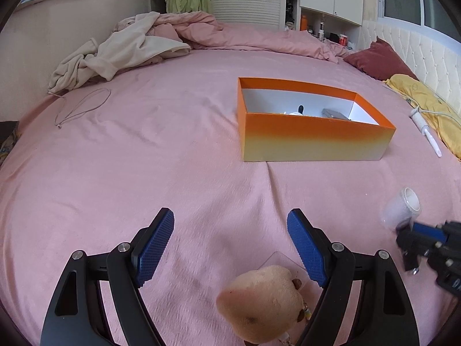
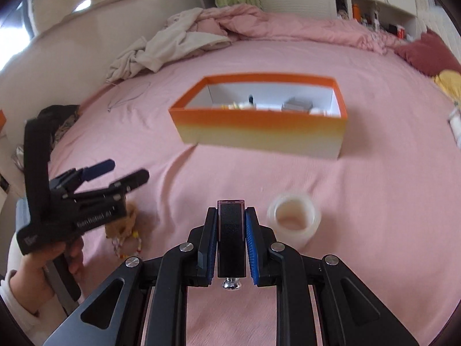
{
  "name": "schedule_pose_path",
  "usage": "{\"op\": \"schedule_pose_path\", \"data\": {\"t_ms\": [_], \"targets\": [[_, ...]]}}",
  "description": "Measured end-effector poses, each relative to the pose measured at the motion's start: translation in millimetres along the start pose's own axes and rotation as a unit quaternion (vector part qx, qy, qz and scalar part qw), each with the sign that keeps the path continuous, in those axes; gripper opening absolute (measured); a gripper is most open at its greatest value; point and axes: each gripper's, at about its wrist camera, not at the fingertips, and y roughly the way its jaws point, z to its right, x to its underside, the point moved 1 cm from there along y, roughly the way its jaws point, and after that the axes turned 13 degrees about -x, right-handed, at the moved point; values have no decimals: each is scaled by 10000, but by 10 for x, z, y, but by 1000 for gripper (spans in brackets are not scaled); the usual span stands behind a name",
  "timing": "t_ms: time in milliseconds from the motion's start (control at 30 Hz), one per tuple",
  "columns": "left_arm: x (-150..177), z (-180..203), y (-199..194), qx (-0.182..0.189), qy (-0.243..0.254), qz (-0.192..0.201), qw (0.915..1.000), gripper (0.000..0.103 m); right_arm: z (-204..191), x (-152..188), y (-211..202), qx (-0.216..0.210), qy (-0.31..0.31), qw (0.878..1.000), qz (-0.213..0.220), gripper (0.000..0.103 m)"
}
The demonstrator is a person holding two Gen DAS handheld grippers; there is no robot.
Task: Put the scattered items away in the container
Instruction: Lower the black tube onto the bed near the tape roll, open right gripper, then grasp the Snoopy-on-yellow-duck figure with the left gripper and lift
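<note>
Fingers (image 2: 250, 242) of my right gripper (image 2: 230, 245) are closed on a small dark bottle (image 2: 231, 239); the left gripper (image 1: 230, 248) is wide open, holding nothing, above the plush toy (image 1: 262, 302). I should carry the bottle level over the orange box (image 2: 259, 132) ahead on the bed (image 2: 374, 187), then release low inside.

Box contents (image 1: 299, 111): mostly hidden behind the near wall, too small to name.
Plush toy (image 1: 260, 302): cut off at six o'clock.
Right gripper (image 1: 426, 242): blurred, clipped at three o'clock.
Orange box (image 2: 259, 128): smeared by motion blur.
</note>
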Motion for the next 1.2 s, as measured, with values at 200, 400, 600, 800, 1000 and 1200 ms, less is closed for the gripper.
{"op": "schedule_pose_path", "data": {"t_ms": [200, 400, 600, 800, 1000, 1200], "targets": [[18, 3, -24, 2, 78, 44, 10000, 81, 53, 275, 161, 421, -149, 9990, -66, 18], [-124, 37, -109, 176, 379, 122, 9991, 81, -26, 313, -14, 262, -266, 9983, 443, 52], [-824, 197, -194, 667, 752, 341, 9944, 81, 35, 312, -272, 126, 100, 9948, 1007, 66], [-1609, 709, 260, 1242, 1401, -232, 9821, 81, 146, 248, -333, -35, 481, 9923, 1141, 66], [-1808, 1142, 952, 935, 1888, -1084, 9715, 81, 132, 291, -299, -257, 644, 9915, 1105, 66], [-1590, 1308, 1444, 364, 2106, -1637, 9631, 71, 131, 260, -318, -365, 665, 9899, 1198, 66]]}}
